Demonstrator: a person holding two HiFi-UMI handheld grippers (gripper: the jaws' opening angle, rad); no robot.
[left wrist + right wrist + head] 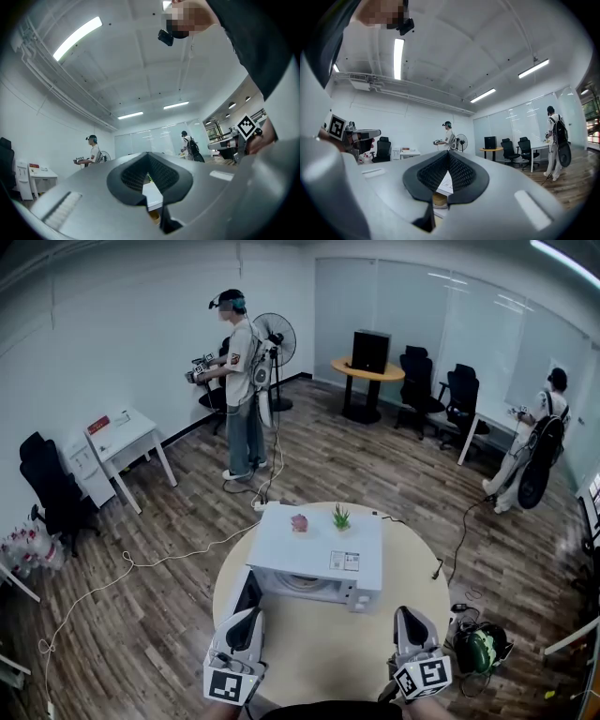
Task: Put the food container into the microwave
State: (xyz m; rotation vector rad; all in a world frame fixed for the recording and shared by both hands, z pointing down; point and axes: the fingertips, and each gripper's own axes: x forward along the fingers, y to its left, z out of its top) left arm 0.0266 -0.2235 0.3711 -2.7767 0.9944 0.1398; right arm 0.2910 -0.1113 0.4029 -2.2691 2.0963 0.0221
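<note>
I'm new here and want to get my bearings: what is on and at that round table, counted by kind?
microwave: 1
small plant on top of the microwave: 1
small pink object on top of the microwave: 1
hand-held grippers, the left gripper and the right gripper: 2
Total: 5

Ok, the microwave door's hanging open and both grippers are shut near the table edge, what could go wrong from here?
The open door appears to jut out right ahead of the shut left gripper, so a careless reach could knock it. Swinging it closed hard might shake the small plant and the pink item off the top of the microwave.
</note>
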